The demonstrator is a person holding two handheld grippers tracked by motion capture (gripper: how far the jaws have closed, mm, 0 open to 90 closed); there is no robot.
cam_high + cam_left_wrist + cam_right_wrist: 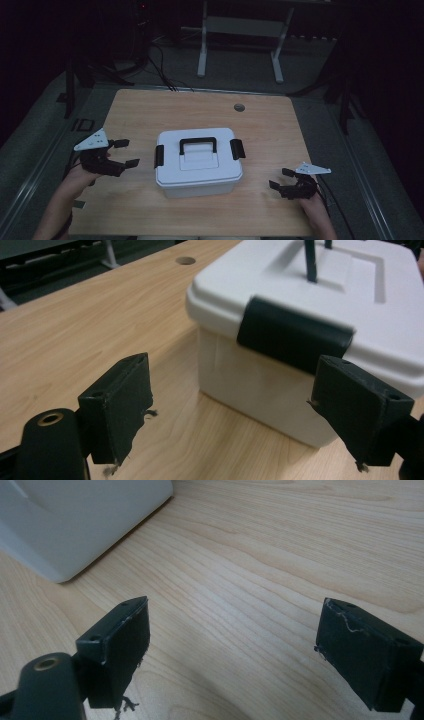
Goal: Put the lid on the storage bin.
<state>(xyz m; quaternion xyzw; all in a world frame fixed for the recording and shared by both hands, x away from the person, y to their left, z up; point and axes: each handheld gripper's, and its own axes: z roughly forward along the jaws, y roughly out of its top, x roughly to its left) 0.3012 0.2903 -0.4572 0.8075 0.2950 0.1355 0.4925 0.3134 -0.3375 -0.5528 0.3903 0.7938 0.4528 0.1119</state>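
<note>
— Tabletop (150, 107) first: how is it laid out?

— Pale wood is seen, with a round cable hole (239, 107) near the far edge. A white storage box (199, 172) is set near the middle, slightly toward the near edge. Its long axis is laid left to right, parallel to the near edge, and its black carry handle (198, 143) is aligned the same way. A black latch (159, 155) is fitted on the left end, another latch (238, 148) on the right end.

— Open room?

— Bare wood is left on all sides, widest behind the box.

— Tools?

— The left gripper (125, 153) is held just beside the left latch, jaws spread wide, nothing gripped. The right gripper (281, 178) is kept near the front right corner, apart from the box, jaws likewise wide and empty.
</note>
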